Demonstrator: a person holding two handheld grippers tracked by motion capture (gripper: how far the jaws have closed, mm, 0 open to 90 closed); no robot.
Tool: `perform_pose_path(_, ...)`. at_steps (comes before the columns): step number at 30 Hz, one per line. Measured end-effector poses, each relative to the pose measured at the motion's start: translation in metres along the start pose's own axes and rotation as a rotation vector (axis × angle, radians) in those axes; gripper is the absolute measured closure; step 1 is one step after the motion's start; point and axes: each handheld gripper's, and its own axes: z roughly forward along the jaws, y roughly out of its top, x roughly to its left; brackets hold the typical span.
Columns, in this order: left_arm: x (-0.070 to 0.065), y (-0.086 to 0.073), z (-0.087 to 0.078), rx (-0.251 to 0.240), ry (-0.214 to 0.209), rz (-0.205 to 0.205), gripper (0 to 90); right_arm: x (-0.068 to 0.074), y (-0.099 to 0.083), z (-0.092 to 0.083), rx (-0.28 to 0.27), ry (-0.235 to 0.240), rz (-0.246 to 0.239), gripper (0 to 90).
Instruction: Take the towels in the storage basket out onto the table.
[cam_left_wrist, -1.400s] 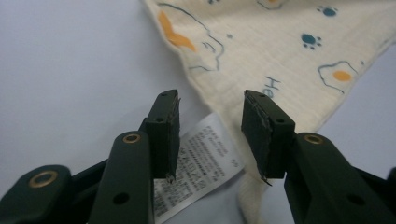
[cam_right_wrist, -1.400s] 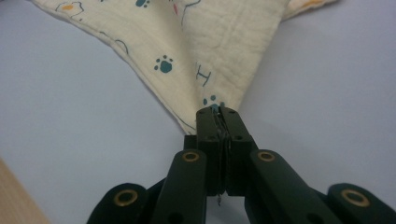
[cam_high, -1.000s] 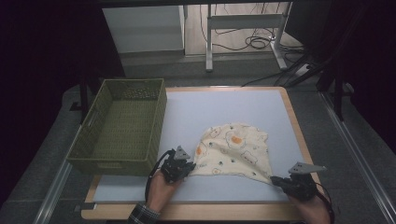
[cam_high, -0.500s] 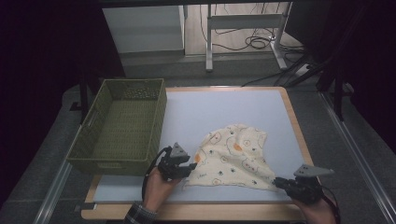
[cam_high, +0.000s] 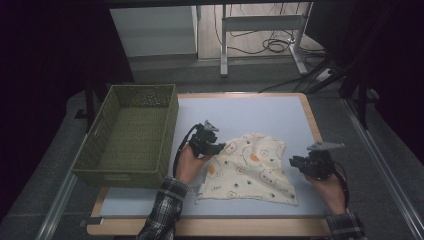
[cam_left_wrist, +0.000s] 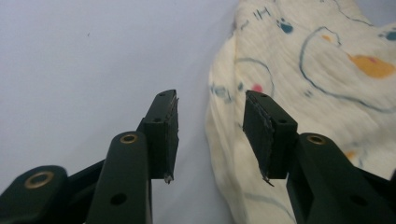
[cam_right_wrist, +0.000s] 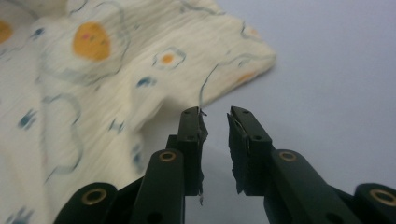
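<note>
Lying between two open tools (cam_high: 220, 148) (cam_high: 296, 163): one cloth (cam_high: 252, 167), one basket (cam_high: 131, 134) aside.

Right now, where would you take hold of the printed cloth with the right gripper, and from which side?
Probably the cloth's pointed far-right corner: it lies flat on bare table, free of folds. The right gripper stands open just short of it, so come from the right, low.

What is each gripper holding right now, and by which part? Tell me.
Nothing is held. The left gripper and right gripper have just been opening, with empty gaps between their jaws; the cloth lies free on the table.
</note>
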Motion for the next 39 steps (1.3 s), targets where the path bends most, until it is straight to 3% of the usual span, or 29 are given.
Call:
perform_pose_path(4, 0.005, 0.007, 0.012, 0.014, -0.004, -0.013, 55.3, -0.006, 0.014, 0.015, -0.004, -0.010, 0.007, 73.7)
perform_pose_path(6, 0.009, 0.009, 0.021, 0.023, -0.022, -0.032, 55.3, -0.011, 0.026, 0.031, 0.001, -0.027, 0.023, 71.3)
perform_pose_path(9, 0.011, 0.009, 0.026, 0.024, -0.049, -0.041, 55.7, -0.014, 0.030, 0.040, 0.008, -0.033, 0.040, 69.9)
perform_pose_path(10, 0.010, 0.008, 0.032, 0.038, -0.054, -0.033, 58.4, -0.015, 0.032, 0.050, 0.023, -0.052, 0.038, 67.5)
perform_pose_path(13, 0.008, 0.007, 0.038, 0.057, -0.068, -0.020, 66.1, -0.016, 0.032, 0.059, 0.043, -0.058, 0.039, 66.2)
perform_pose_path(15, 0.006, 0.004, 0.043, 0.067, -0.082, -0.009, 78.9, -0.013, 0.030, 0.066, 0.043, -0.093, 0.024, 71.1)
perform_pose_path(16, 0.006, 0.003, 0.043, 0.065, -0.079, -0.004, 83.4, -0.012, 0.031, 0.066, 0.045, -0.103, 0.023, 78.0)
perform_pose_path(17, 0.006, 0.003, 0.043, 0.065, -0.079, -0.004, 87.6, -0.012, 0.031, 0.066, 0.045, -0.103, 0.023, 78.0)
perform_pose_path(19, 0.007, 0.004, 0.038, 0.035, -0.063, 0.006, 89.3, -0.011, 0.031, 0.067, 0.046, -0.084, 0.019, 87.8)
perform_pose_path(21, 0.007, 0.005, 0.034, 0.018, -0.047, 0.009, 89.5, -0.010, 0.032, 0.065, 0.056, -0.085, 0.014, 88.4)
perform_pose_path(22, 0.009, 0.007, 0.023, -0.023, -0.027, 0.008, 89.6, -0.009, 0.033, 0.064, 0.045, -0.091, 0.009, 88.5)
perform_pose_path(23, 0.009, 0.007, 0.023, -0.023, -0.027, 0.008, 89.7, -0.009, 0.033, 0.064, 0.045, -0.091, 0.009, 88.5)
perform_pose_path(24, 0.011, 0.011, 0.010, -0.056, -0.005, 0.008, 89.8, -0.009, 0.039, 0.057, 0.020, -0.084, 0.008, 88.6)
perform_pose_path(28, 0.013, 0.015, -0.004, -0.083, 0.018, 0.016, 89.8, -0.010, 0.051, 0.044, -0.014, -0.088, 0.001, 88.6)
perform_pose_path(30, 0.013, 0.015, -0.010, -0.096, 0.082, 0.020, 89.9, -0.011, 0.055, 0.039, -0.017, -0.114, -0.011, 88.5)
perform_pose_path(31, 0.012, 0.013, -0.012, -0.110, 0.133, 0.032, 90.0, -0.012, 0.056, 0.037, -0.023, -0.114, -0.008, 88.5)
perform_pose_path(34, 0.012, 0.009, -0.016, -0.146, 0.165, 0.049, 90.0, -0.015, 0.056, 0.033, -0.037, -0.113, 0.002, 88.4)
perform_pose_path(35, 0.011, 0.006, -0.020, -0.171, 0.201, 0.056, 90.0, -0.016, 0.056, 0.031, -0.043, -0.113, 0.003, 88.4)
perform_pose_path(36, 0.011, 0.005, -0.021, -0.171, 0.202, 0.053, 90.0, -0.017, 0.056, 0.030, -0.048, -0.114, 0.006, 88.3)
perform_pose_path(38, 0.018, 0.001, -0.011, -0.045, 0.151, -0.010, 87.6, -0.021, 0.053, 0.031, -0.039, -0.110, 0.023, 87.9)
perform_pose_path(39, 0.018, 0.001, -0.011, -0.045, 0.151, -0.010, 83.3, -0.021, 0.053, 0.031, -0.039, -0.110, 0.023, 87.9)
